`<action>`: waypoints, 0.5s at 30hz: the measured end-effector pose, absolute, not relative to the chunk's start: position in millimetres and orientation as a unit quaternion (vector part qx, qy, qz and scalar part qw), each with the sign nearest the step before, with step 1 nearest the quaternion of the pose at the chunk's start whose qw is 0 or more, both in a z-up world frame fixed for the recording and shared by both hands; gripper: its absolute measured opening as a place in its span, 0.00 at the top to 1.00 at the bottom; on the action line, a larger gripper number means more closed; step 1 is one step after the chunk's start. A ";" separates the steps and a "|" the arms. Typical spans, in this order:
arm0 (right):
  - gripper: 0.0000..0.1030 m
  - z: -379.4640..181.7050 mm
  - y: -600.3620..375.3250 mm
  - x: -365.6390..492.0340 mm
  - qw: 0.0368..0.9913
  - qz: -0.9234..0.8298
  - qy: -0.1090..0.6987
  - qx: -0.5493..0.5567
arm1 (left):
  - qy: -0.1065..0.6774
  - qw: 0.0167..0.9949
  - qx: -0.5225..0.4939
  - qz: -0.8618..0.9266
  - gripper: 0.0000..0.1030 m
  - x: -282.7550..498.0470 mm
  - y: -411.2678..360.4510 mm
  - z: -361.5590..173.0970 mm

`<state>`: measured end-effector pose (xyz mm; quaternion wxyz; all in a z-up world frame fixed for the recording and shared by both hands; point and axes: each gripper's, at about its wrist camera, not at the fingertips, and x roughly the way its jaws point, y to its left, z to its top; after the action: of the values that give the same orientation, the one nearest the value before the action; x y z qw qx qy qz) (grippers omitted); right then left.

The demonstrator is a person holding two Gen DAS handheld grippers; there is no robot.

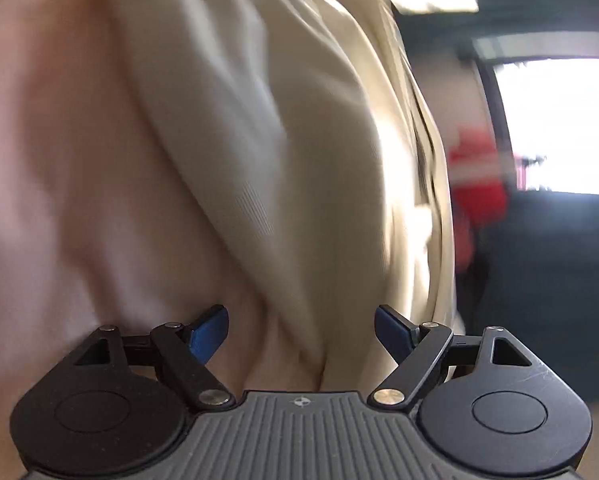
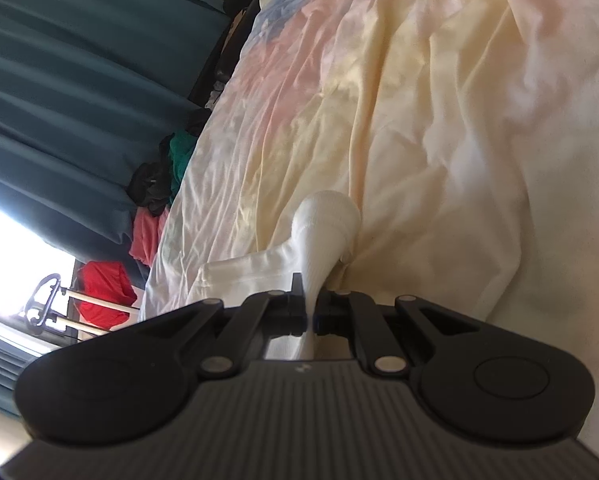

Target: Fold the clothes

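Right wrist: white sock (image 2: pixel 323 236) pinched between fingers (image 2: pixel 297 304).

The left gripper (image 1: pixel 301 334) occupies the lower part of the view, its jaws standing wide apart with nothing between them; the blue pads (image 1: pixel 209 334) show on both inner faces. Directly beyond the gripper lies a cream cloth (image 1: pixel 259 128), creased in long folds running from upper left to lower right. To the left of the cream cloth, and touching it, is a pale pink fabric (image 1: pixel 51 184); whether it lies over or under the cloth cannot be determined. To the right of the cream cloth, past its edge, a red item (image 1: pixel 477 178) is visible but heavily blurred. Further right of the cloth is a bright window (image 1: pixel 563 124) set among dark surroundings. The whole view is motion-blurred.
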<state>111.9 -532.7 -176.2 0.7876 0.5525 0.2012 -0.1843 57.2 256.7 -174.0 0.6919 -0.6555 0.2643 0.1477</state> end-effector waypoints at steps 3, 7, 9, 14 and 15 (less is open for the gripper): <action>0.95 -177.2 -531.2 110.5 0.786 -0.187 0.193 0.556 | 0.216 0.679 -0.675 0.191 0.30 57.6 277.5 -172.9; 0.95 -175.3 -530.7 111.0 0.792 -0.186 0.185 0.550 | 0.217 0.686 -0.662 0.212 0.85 59.3 297.1 -164.0; 0.95 -174.6 -530.3 111.2 0.795 -0.190 0.187 0.545 | 0.226 0.703 -0.643 0.204 0.86 55.2 305.3 -151.2; 0.95 -176.6 -530.7 104.4 0.775 -0.203 0.186 0.568 | 0.234 0.762 -0.574 0.185 0.91 32.1 335.4 -86.5; 0.95 -176.4 -530.2 102.6 0.773 -0.204 0.187 0.571 | 0.240 0.767 -0.567 0.179 0.92 26.5 344.7 -74.3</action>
<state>102.6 -530.2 -176.4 0.7728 0.5711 0.1872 -0.2038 26.5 344.7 -74.3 0.7672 -0.5671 0.2401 0.1792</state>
